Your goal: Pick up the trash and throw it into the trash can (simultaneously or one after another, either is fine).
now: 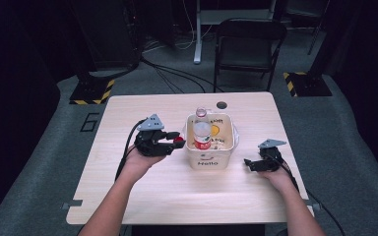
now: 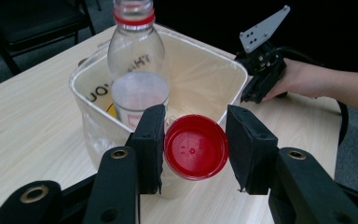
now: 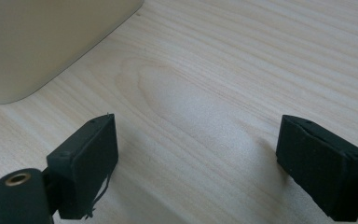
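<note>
Red lid (image 2: pixel 196 147) sits clamped edge-on between the left gripper's (image 2: pixel 194 149) jaws, its flat face toward the camera, just beside the cream bin (image 2: pixel 223 79). Inside the bin, a bottle (image 2: pixel 135 42) stands upright. Right of the bin, the right gripper (image 3: pixel 196 158) gapes wide over the pale wooden table (image 3: pixel 242 60). Beyond the table stands a dark chair (image 1: pixel 248 44).

A red cap (image 2: pixel 196 146) is seen at lower centre between black jaws. A cream bin (image 2: pixel 205 70) with black lettering and a yellow mark is noted; the clear bottle (image 2: pixel 135 44) is ringed red. The table (image 3: pixel 242 79) is pale wood-grained.
</note>
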